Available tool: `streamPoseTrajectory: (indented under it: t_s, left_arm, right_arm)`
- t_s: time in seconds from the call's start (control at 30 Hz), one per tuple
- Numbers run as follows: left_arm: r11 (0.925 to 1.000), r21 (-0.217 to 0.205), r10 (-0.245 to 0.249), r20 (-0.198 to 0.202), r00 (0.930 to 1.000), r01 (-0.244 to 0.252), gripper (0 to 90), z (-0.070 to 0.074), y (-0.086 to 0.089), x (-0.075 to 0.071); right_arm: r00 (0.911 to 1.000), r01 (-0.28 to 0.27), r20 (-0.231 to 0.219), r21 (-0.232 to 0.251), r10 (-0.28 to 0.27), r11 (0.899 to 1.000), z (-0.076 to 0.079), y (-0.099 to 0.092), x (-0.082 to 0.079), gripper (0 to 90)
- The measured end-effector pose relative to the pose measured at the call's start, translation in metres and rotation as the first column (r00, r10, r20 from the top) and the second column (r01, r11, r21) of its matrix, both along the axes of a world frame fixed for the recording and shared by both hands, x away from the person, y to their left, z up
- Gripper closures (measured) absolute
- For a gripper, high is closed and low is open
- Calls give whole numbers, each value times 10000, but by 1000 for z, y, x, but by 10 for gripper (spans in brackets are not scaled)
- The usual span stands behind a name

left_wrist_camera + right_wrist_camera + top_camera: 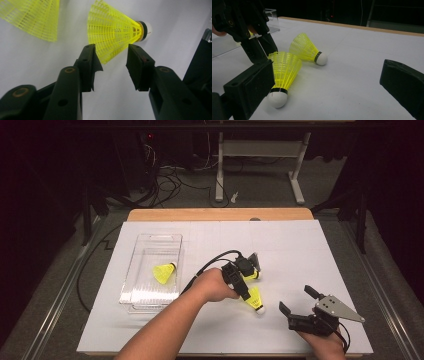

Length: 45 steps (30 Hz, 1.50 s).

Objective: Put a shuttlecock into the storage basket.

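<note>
Two yellow shuttlecocks with white corks lie near the middle of the white table. My left gripper [248,291] [111,50] points down at the nearer shuttlecock [255,299] [112,32] [284,67]. Its jaws straddle the wide end of that skirt, which keeps its shape, with small gaps showing at the pads. The farther shuttlecock [254,275] [37,17] [304,47] lies just behind it, partly hidden by the gripper in the high view. My right gripper [299,300] [328,70] rests at the front right, jaws wide open and empty, aimed at both shuttlecocks.
A clear plastic box [150,238] [272,17] stands on the left of the table, with a third yellow shuttlecock [165,271] inside. The left gripper's cable [215,258] loops over the table behind the hand. A wooden table edge [220,214] runs along the back.
</note>
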<state>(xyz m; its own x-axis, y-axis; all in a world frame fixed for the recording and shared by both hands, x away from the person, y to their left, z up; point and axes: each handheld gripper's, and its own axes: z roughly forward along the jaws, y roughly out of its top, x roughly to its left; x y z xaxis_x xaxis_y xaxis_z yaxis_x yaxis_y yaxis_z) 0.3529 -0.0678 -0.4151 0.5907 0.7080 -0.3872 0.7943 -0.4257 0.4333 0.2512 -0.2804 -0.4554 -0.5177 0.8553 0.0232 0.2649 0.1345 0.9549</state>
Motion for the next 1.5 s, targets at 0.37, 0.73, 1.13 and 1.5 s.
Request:
streamPoseTrajectory:
  t_s: [0.37, 0.73, 1.13, 1.5]
  left_arm:
    - [9999, 5, -144, -399, 9991, 144, 772, -1, 1, 0]
    - [9995, -129, -296, -351, 9989, 291, 895, 1, 5, 0]
    - [9996, -217, -193, -512, 9985, 182, 706, 0, 5, 3]
    - [9974, -451, -581, -454, 9973, 560, 724, -8, -2, -2]
  right_arm:
    - [10000, -5, -9, -15, 5, 10000, 0, 0, 0, 2]
    - [10000, -7, -15, -19, 7, 10000, 0, 0, 0, 2]
    - [10000, 6, -43, -34, -7, 10000, -1, 0, 0, 2]
    - [10000, -18, -52, -73, 18, 10000, -1, 0, 0, 2]
